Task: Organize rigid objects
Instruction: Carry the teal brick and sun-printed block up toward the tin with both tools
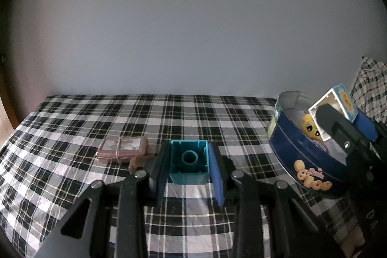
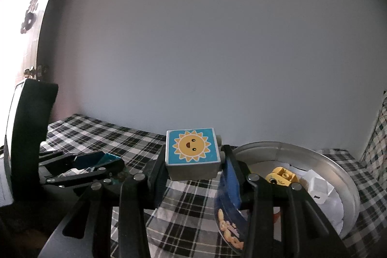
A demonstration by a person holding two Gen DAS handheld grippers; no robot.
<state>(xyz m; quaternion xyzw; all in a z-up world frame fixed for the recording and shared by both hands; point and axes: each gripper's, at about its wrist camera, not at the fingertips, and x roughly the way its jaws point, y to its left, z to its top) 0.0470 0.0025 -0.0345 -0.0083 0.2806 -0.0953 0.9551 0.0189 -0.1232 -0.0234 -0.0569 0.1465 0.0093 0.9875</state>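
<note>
Teal block (image 1: 189, 162) sits clamped in the left tongs (image 1: 188, 168); right tongs (image 2: 193, 168) grip the sun block (image 2: 192, 152).

A black-and-white plaid bedsheet (image 1: 72, 127) covers the bed beneath and beyond the fingers. A plain pale wall (image 1: 193, 28) rises behind the bed, straight ahead of the fingers. A plaid pillow (image 1: 370, 86) lies at the far right. In the right wrist view, a wooden door (image 2: 26, 16) with a round knob (image 2: 29, 72) stands far to the left.
</note>
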